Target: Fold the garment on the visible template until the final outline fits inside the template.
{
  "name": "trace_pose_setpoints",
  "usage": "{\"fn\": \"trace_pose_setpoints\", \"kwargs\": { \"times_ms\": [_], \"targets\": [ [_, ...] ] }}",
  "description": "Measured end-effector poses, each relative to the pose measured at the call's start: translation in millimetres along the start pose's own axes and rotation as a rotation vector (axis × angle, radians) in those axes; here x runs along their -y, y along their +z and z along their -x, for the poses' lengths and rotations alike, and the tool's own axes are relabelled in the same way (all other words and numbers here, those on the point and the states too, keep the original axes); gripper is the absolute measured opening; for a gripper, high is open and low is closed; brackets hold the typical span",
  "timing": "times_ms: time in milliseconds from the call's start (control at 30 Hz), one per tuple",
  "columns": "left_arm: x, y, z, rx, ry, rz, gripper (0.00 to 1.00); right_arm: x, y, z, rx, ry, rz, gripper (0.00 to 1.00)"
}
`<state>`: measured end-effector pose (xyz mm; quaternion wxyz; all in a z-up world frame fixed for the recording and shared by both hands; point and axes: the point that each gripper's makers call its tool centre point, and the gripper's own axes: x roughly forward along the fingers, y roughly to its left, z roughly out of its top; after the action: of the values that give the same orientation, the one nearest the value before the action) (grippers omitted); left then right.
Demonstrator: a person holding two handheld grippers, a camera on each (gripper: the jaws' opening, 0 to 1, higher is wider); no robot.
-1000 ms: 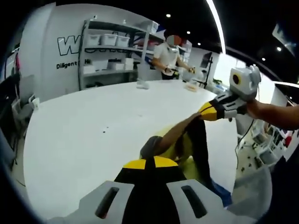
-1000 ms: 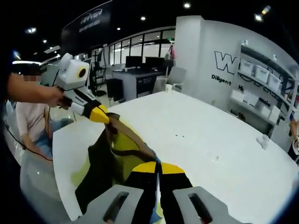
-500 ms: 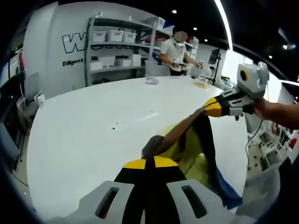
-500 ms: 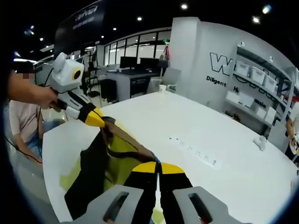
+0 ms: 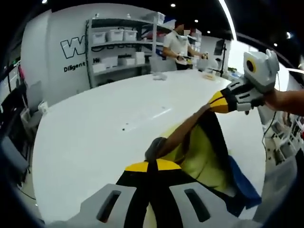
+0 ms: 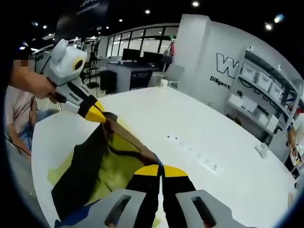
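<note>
We find the left tongs, black with yellow tips, closed on a bunched brown edge of the dark brown and black fabric garment. In the left gripper view the right tongs enter from the right, held by a person's hand, and are clamped on the far end of the same edge. That edge runs taut between the two tongs, lifted off the white rounded tabletop.

In the right gripper view the right tongs are shut on the cloth at their tips, and the left tongs grip it further along. Below the raised edge the garment hangs down to the tabletop, its black panel lying over a flat yellow-green sheet template near the tabletop's edge. We note a blue patch of material beside the garment's lower edge; what it belongs to we cannot tell.

Beyond the tabletop we record a metal shelf unit with white bins against a lettered white wall, and a person in a white shirt standing at the far side.
</note>
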<state>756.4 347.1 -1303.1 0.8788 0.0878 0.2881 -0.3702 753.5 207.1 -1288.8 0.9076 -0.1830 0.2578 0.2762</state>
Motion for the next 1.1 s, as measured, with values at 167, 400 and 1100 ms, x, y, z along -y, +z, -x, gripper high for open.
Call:
{"fn": "trace_pose_setpoints", "kwargs": {
  "times_ms": [167,400,1100],
  "targets": [
    [-6.5,-5.9,-10,-0.015,0.007,0.003,0.01,3,-8.3,-13,-0.022,-0.001,0.011,0.0],
    [-15.4,-9.4,-24,-0.027,0.026,-0.052,0.01,8,-15.2,-29,-0.043,-0.004,0.033,0.0],
    [-44.3,-39.0,-58,-0.109,0.108,-0.061,0.03,5,-41.1,-83,-0.121,-0.025,-0.058,0.0]
  ]
}}
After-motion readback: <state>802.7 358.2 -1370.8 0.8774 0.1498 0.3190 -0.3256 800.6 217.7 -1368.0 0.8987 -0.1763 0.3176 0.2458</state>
